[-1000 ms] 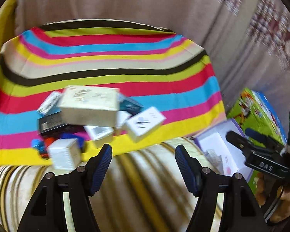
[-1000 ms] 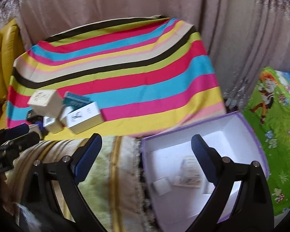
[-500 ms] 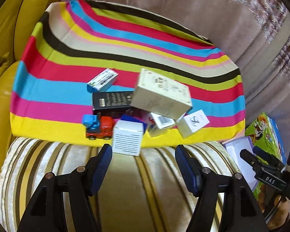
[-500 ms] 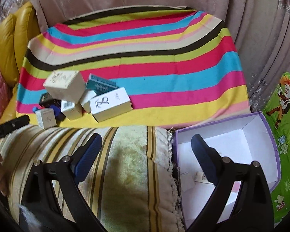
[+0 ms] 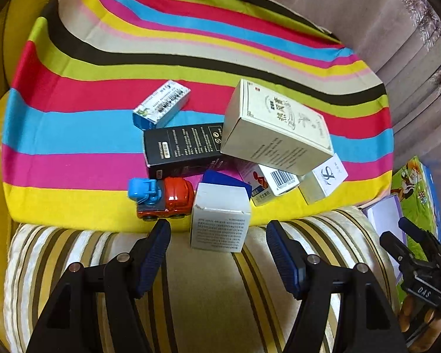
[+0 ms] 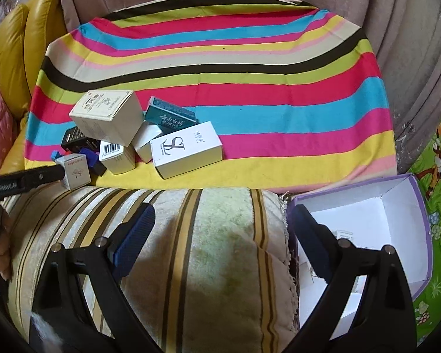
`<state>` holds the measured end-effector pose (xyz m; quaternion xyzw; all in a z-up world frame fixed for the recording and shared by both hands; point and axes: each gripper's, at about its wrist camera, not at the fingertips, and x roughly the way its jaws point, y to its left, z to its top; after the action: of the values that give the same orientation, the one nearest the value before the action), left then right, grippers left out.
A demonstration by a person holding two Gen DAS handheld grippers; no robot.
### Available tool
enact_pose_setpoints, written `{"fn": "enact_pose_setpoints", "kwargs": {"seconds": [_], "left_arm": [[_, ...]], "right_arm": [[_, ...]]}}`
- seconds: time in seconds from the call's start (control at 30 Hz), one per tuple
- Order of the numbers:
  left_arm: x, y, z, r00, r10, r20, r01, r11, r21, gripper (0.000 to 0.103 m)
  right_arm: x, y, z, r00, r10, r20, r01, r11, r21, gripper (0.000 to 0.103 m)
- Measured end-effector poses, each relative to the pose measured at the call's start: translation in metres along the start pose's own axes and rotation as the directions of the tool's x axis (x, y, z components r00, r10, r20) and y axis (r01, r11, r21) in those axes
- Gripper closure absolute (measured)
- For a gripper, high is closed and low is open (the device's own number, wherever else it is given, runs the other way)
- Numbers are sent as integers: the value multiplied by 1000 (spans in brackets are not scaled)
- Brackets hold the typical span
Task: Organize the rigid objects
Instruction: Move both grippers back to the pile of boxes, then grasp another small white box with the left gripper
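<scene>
Seat: yellow leather sofa (image 6: 14, 47) | Cover: multicolour striped cloth (image 6: 235, 67) | Front: cream-and-gold striped cushion (image 6: 214, 235) | Behind: mauve curtain (image 6: 411, 44) | Floor: green cartoon mat (image 6: 439, 158)

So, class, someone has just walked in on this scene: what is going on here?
A person holds a gripper in each hand over a striped cushion, in front of a jumble of small boxes and a toy truck on a rainbow-striped cloth. The left gripper is open, lined up with a small white box at the cloth's near edge, not gripping it. The right gripper is open and empty. A purple-edged box with a few items inside waits at the right.
</scene>
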<state>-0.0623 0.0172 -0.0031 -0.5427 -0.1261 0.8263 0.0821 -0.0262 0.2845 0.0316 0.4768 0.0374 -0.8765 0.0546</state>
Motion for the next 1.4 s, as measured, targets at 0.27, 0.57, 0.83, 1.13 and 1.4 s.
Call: {"fn": "enact_pose_setpoints", "kwargs": {"seconds": [0.27, 0.57, 0.83, 1.13, 1.4], "left_arm": [[18, 1, 7, 999, 3, -46, -2, 1000, 16, 43], [18, 7, 4, 997, -50, -52, 50, 999, -4, 59], [-13, 12, -8, 994, -80, 70, 81, 997, -15, 59], [-39, 30, -14, 976, -14, 217, 42, 991, -125, 59], [-40, 46, -4, 968, 31, 250, 16, 982, -186, 59]], "right_arm": [[9, 7, 5, 1000, 10, -19, -10, 1000, -16, 8], [11, 26, 15, 999, 38, -14, -39, 999, -11, 8], [2, 61, 33, 996, 65, 65, -66, 998, 11, 8], [3, 110, 54, 986, 67, 151, -69, 998, 7, 8], [20, 132, 72, 988, 7, 152, -18, 997, 71, 8]]}}
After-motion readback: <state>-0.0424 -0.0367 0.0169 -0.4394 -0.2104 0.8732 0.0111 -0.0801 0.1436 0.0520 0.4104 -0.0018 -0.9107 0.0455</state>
